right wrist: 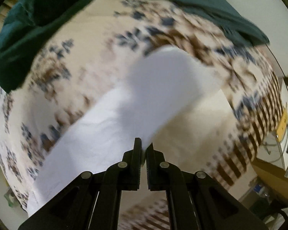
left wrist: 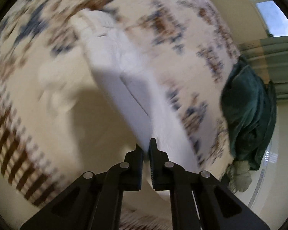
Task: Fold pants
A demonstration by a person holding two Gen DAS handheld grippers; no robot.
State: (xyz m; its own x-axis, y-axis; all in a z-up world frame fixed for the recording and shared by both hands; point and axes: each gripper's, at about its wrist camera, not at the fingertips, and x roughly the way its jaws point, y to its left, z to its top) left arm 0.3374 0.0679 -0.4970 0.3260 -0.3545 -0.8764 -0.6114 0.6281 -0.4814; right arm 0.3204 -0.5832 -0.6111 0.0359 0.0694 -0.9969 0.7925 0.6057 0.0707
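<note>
The white pants (left wrist: 124, 72) stretch from my left gripper (left wrist: 146, 145) away across the patterned bedspread (left wrist: 38, 80). My left gripper is shut on an edge of the pants and holds it raised above the bed. In the right wrist view the white pants (right wrist: 144, 103) run from my right gripper (right wrist: 144, 147) up and away, with a long part (right wrist: 71, 153) trailing to the lower left. My right gripper is shut on another edge of the pants. Both views are blurred by motion.
A dark green cloth (left wrist: 247, 111) lies bunched at the bed's right edge; it also shows in the right wrist view (right wrist: 28, 28) along the top. Green curtains (left wrist: 278, 61) hang beyond. Furniture with boxes and cables (right wrist: 278, 143) stands right of the bed.
</note>
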